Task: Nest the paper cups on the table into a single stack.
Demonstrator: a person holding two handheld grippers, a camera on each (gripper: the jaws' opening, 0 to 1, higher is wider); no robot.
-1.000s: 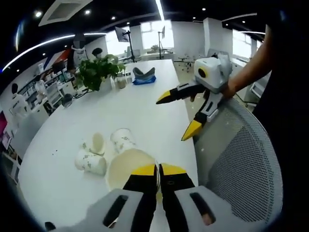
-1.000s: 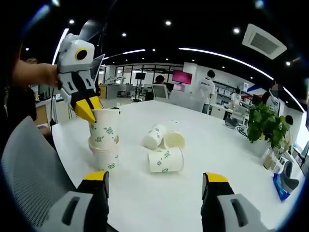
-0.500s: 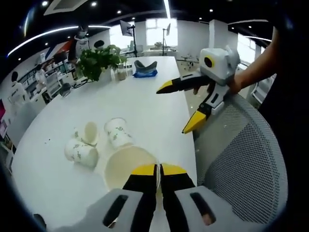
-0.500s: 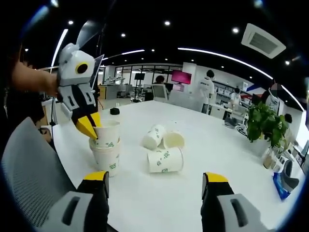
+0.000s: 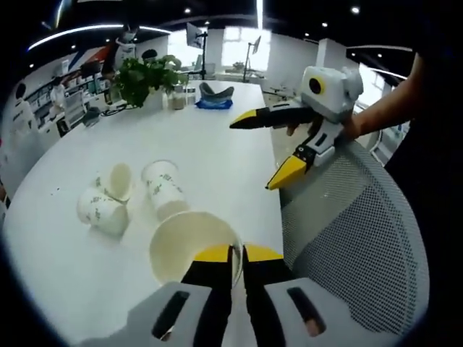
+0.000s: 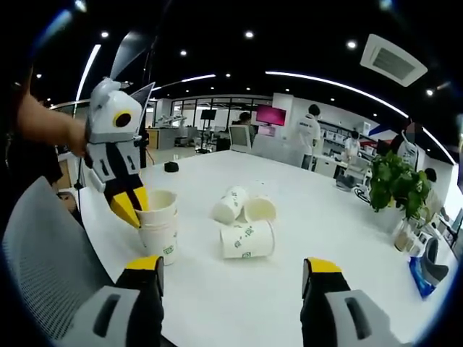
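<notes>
On the table (image 6: 217,289), left claw (image 6: 133,209) pinches green-printed cup stack (image 6: 159,228); right claw (image 6: 231,275) gapes.

Grey left gripper (image 5: 237,254) yellow-tipped black jaws, white right gripper (image 5: 269,148)

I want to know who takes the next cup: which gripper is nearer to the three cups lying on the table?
Left. The left gripper grips the upright stack beside the lying cups; the right gripper hangs open over the table edge, farther off.
</notes>
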